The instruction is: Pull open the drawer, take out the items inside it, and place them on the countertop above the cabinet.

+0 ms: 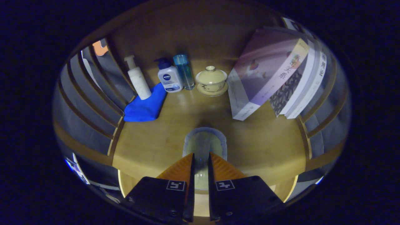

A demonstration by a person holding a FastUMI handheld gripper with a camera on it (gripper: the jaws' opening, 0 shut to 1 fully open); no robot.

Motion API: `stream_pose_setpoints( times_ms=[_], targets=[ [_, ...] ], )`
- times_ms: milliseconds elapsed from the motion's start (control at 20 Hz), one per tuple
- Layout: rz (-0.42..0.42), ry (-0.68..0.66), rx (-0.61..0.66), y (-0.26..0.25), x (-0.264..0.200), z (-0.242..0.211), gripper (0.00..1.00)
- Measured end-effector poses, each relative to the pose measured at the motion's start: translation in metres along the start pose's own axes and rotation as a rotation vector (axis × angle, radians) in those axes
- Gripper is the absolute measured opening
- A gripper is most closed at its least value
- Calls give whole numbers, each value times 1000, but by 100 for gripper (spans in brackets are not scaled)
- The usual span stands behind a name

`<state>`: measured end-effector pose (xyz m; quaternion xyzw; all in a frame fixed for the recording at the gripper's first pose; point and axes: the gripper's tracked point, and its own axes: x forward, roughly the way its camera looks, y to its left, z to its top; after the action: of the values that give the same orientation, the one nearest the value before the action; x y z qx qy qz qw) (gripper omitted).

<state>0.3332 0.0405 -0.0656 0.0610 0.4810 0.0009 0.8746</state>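
My gripper (201, 155) is shut on a pale, cream-coloured item with a grey-blue rim (203, 140). It sticks out just ahead of the fingertips, and its lower part runs down the narrow gap between them. The item hangs over the wooden countertop (265, 147), near its front edge. I cannot tell whether it touches the wood. What kind of object it is stays unclear from this angle.
Along the back of the countertop stand a white pump bottle (137, 78), a white bottle with a blue pump (168, 76), a clear blue bottle (184, 71) and a lidded tea bowl on a saucer (212, 80). A blue cloth (147, 106) lies left; books (275, 75) lean right.
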Motion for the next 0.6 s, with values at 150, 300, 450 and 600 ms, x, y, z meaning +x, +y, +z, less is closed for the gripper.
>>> stream_pose_setpoints(
  times_ms=[150,300,450,600],
  targets=[
    [15,-20,23,2,7,4,22],
    [72,-45,49,11,1,5,40],
    [87,-108,68,13,-7,11,70],
    [121,-197,53,22,-35,14,71]
  ],
)
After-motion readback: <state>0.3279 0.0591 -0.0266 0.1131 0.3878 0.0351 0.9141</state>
